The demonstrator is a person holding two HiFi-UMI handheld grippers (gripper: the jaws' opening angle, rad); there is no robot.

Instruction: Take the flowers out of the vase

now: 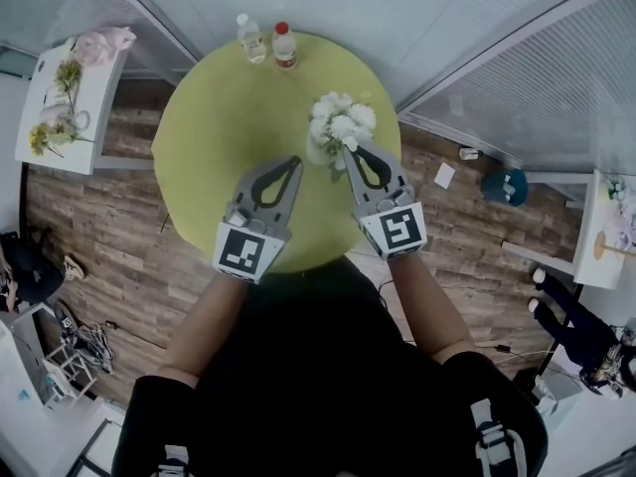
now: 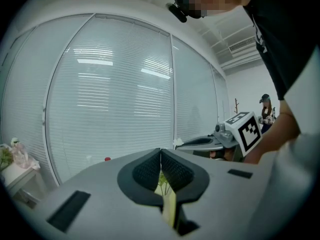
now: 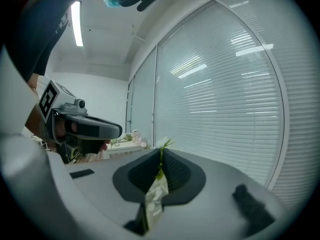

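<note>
The left gripper point(image 2: 160, 151) has its jaws pressed together, with nothing between them. Right of its fingers is the right gripper point(image 2: 183, 144), a white flower point(image 2: 177, 141) at its tip. Window blinds point(image 2: 110, 94) lie beyond.

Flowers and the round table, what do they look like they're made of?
The flowers: clustered white petals with green leaves, matte and soft-looking. Whether they are real or fabric, the pictures cannot settle. The table: an even yellow-green top, smooth with little glare, likely painted or laminated board, though a tight cloth cover is possible.
</note>
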